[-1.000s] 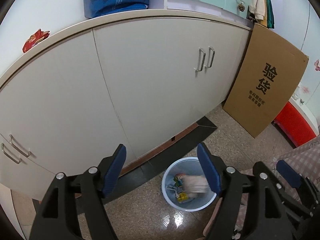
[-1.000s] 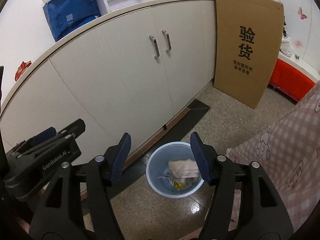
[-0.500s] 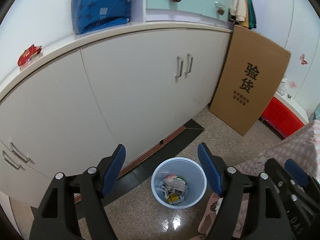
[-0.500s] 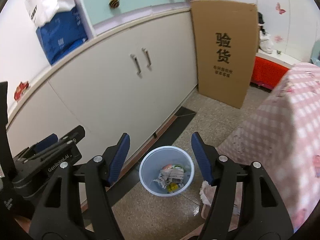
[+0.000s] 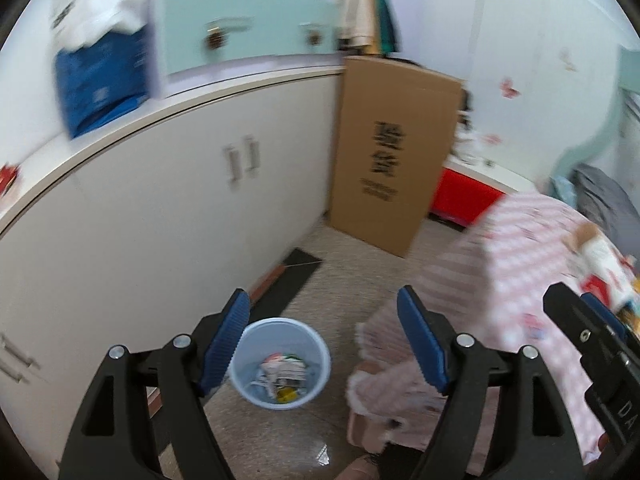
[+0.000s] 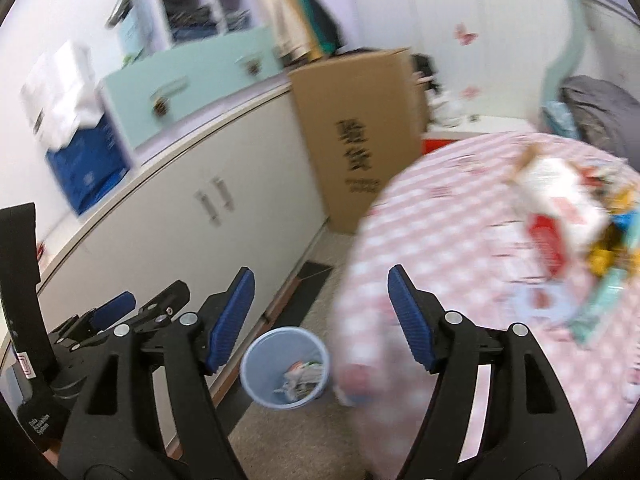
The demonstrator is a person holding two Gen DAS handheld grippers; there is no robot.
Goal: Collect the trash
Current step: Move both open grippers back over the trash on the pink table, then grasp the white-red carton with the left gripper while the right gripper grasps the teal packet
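A: Left gripper [image 5: 324,328] spread wide, nothing between the blue pads; bin [image 5: 280,362] on the floor below, smaller than a second ago, crumpled wrappers [image 5: 282,372] inside.

B: Right gripper [image 6: 322,312] also wide and empty, jaws just been opening further; bin beside the white cabinet [image 6: 160,240], close to the edge of the pink checked cloth [image 6: 460,260].

A: Cloth barely in sight before; now filling the right side, with a heap of trash [image 6: 568,216] on top, blurred.

B: Cardboard sheet [image 5: 394,152] leaning by the cabinet as before.
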